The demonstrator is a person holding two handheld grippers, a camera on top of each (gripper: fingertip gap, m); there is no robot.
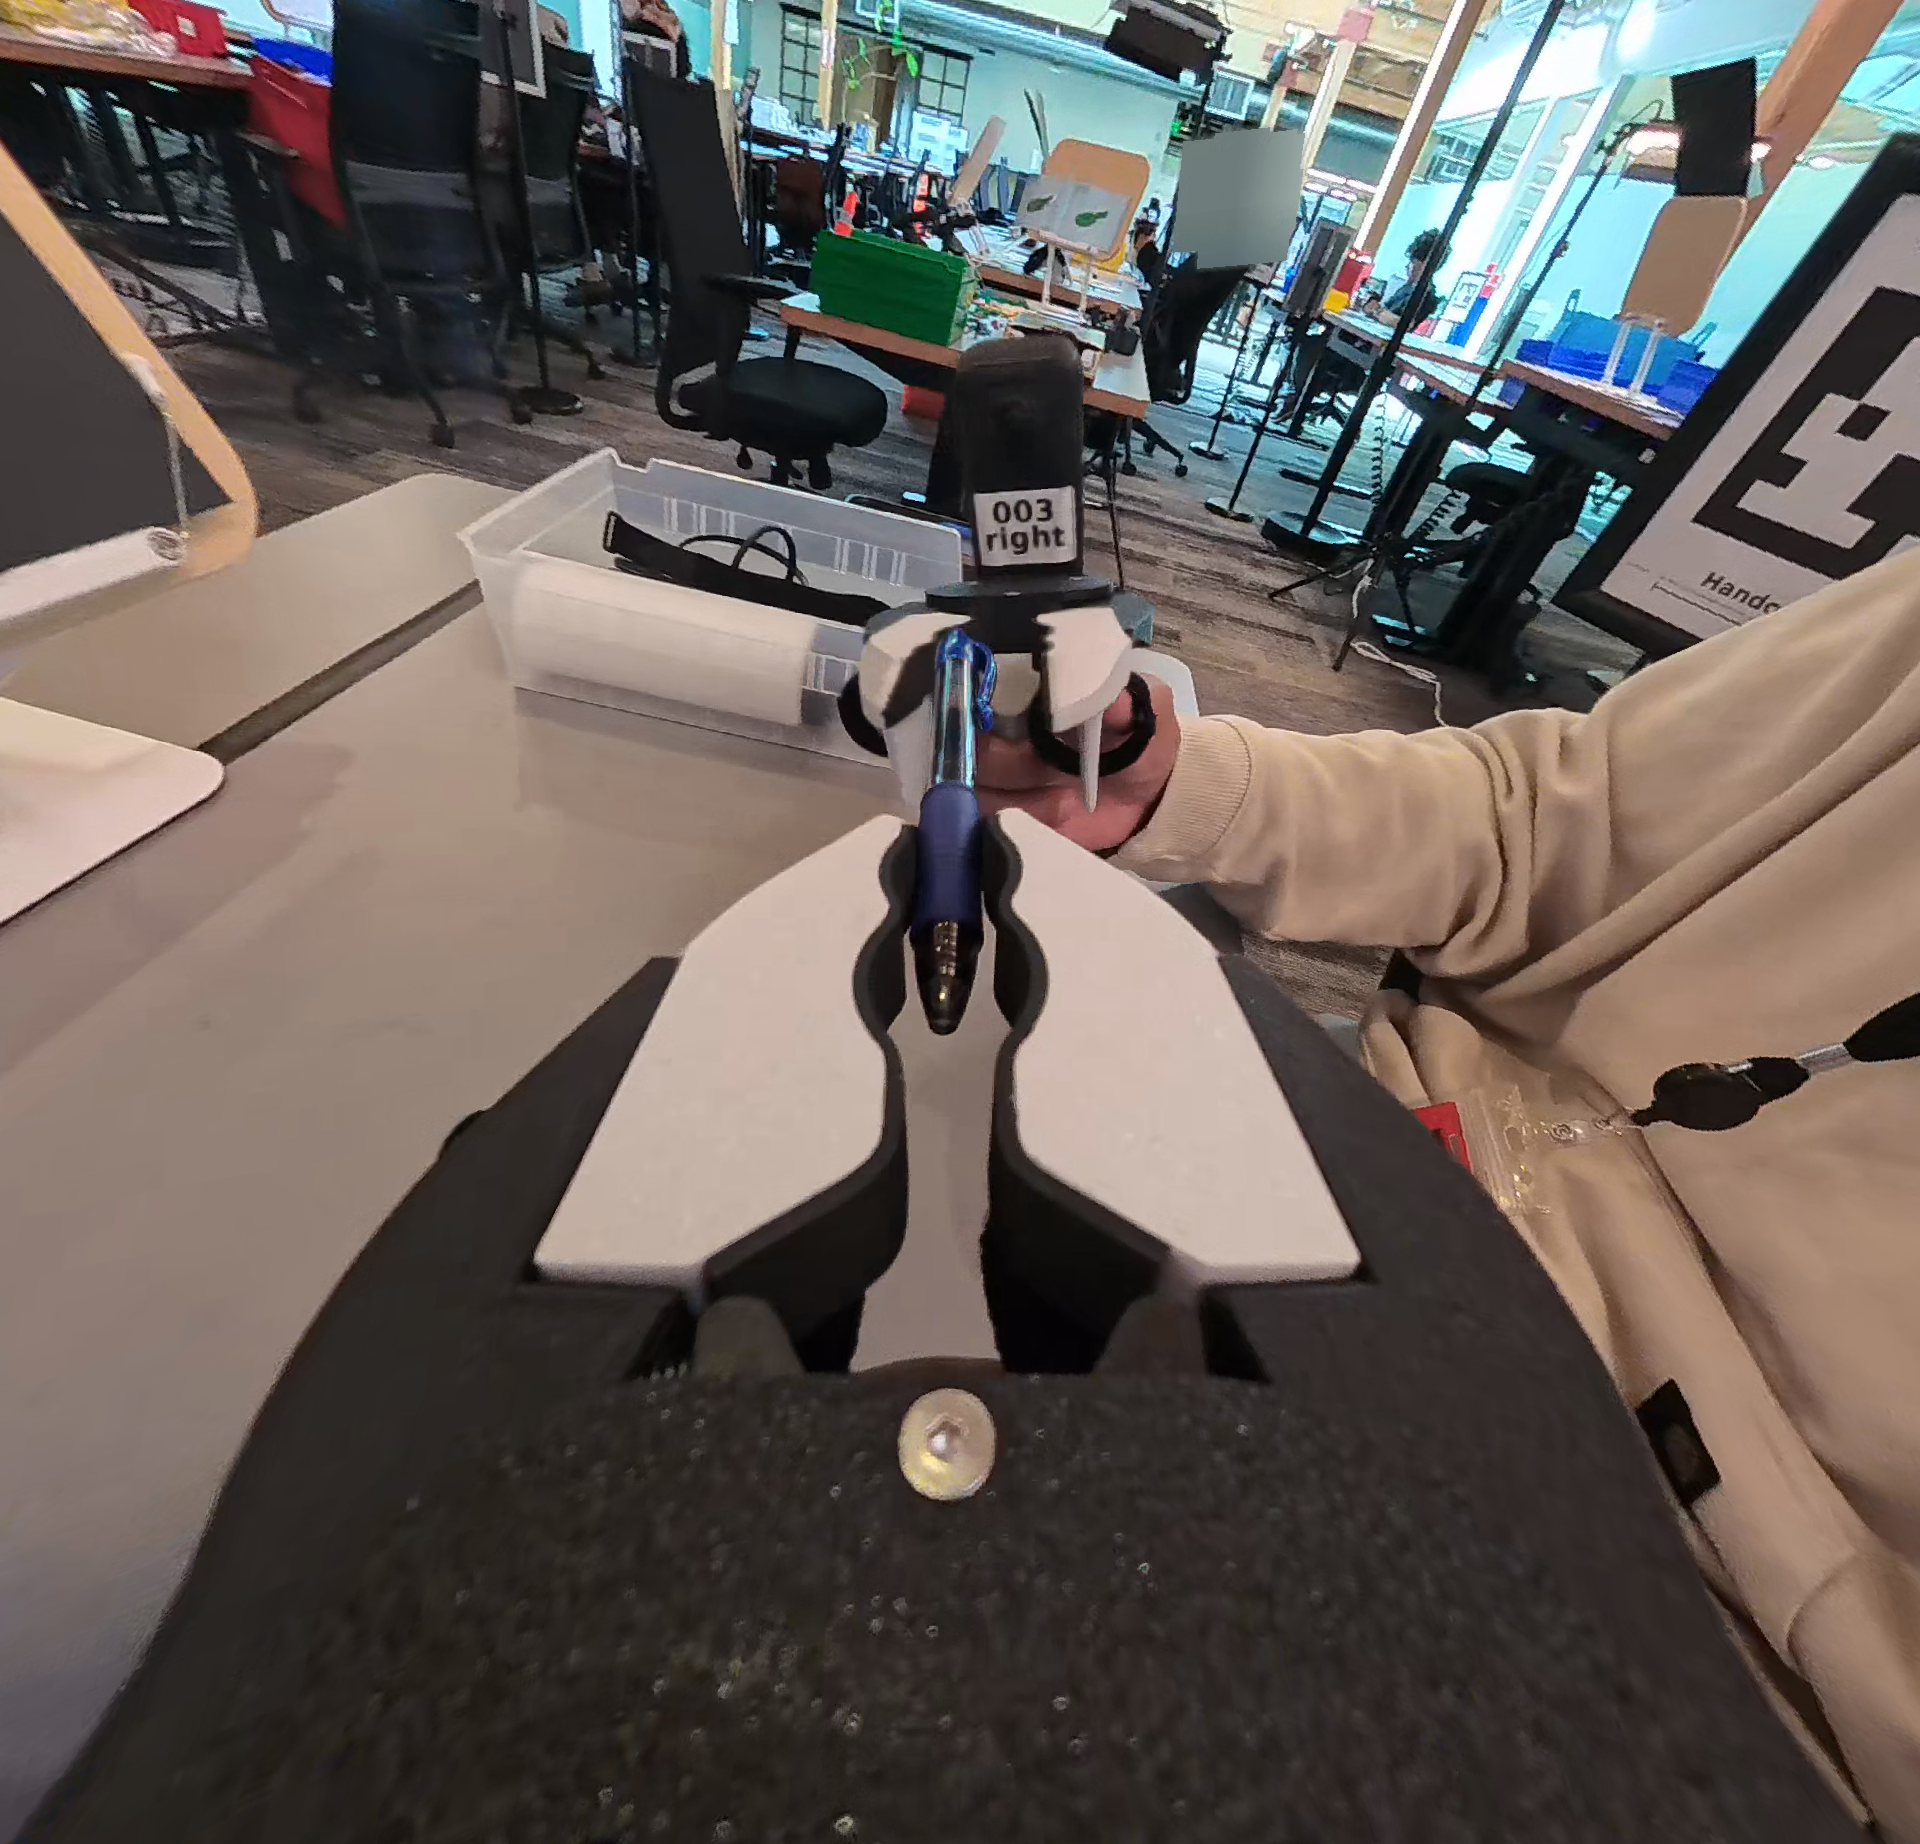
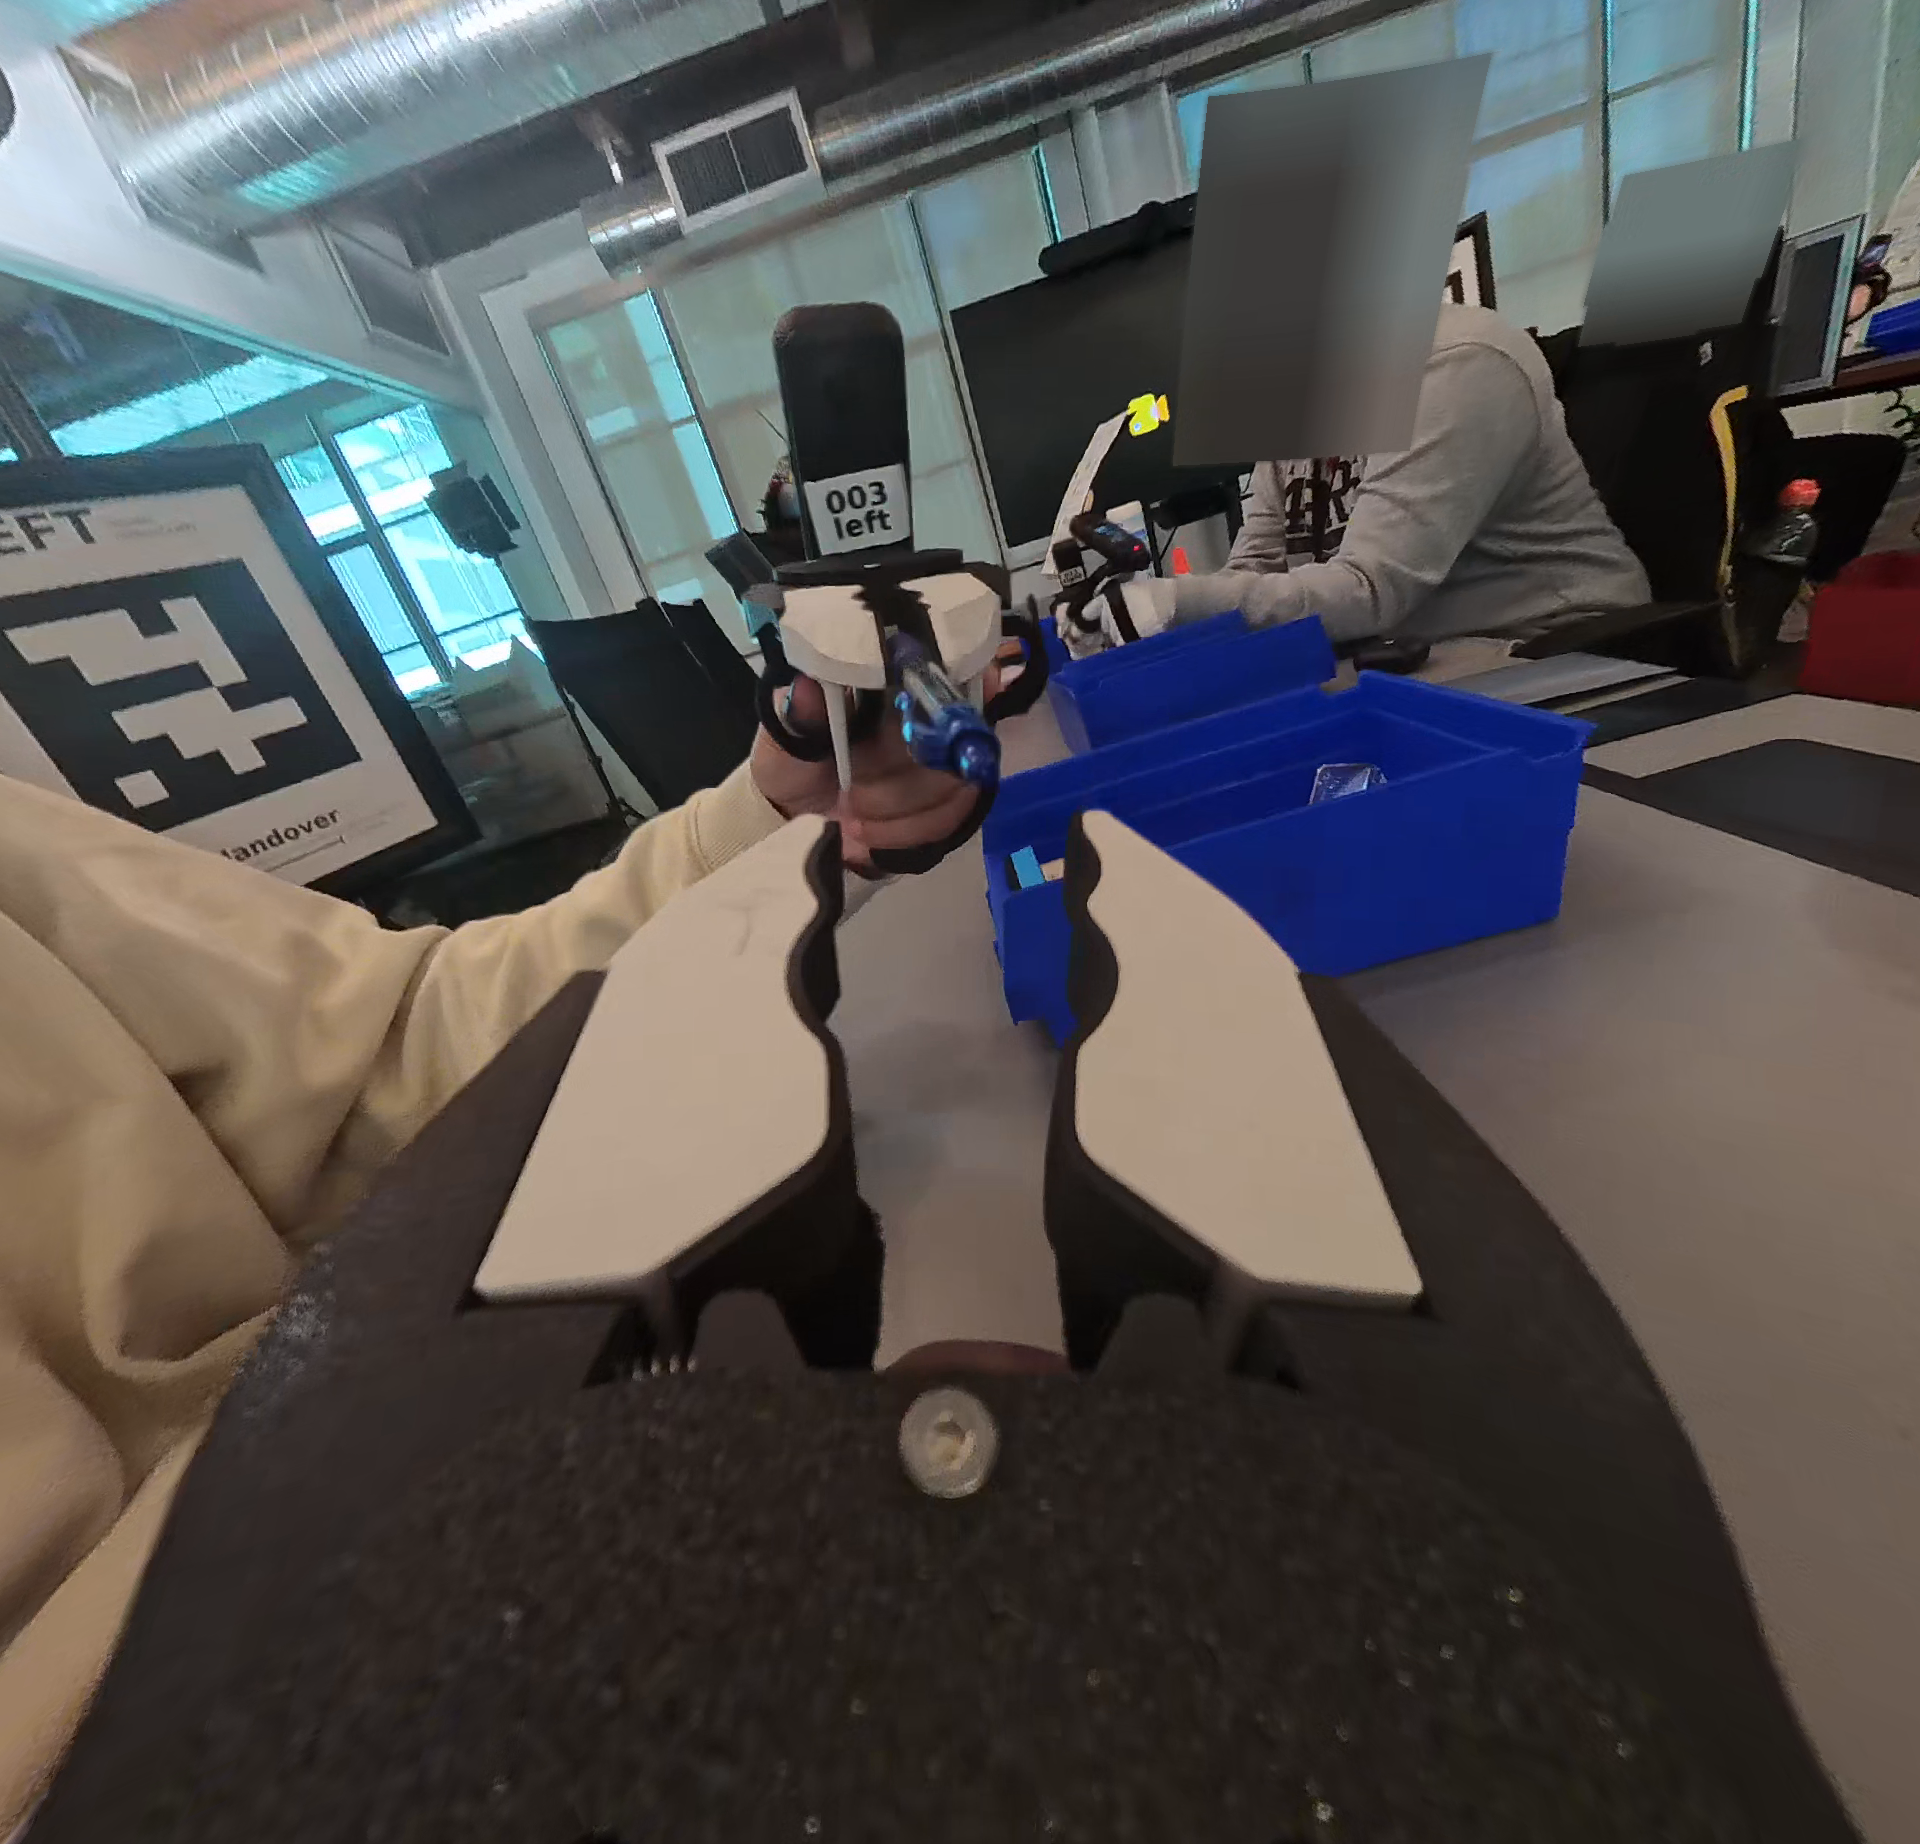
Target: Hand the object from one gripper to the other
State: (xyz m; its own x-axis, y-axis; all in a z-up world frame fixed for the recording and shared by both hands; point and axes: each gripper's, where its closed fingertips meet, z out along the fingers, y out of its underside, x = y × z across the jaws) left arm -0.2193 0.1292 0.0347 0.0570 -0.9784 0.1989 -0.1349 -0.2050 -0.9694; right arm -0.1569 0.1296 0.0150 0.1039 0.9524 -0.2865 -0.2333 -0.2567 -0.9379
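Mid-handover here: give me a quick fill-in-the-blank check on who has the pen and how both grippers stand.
1. The blue plastic ballpoint pen is clamped in the ____ gripper.
2. The right gripper has its fingers ____ and holds nothing.
3. In the right wrist view, the bright blue plastic bin stands on the grey ____.
4. The pen's dark metal tip points ____ the left wrist camera.

Missing words: left; open; table; toward
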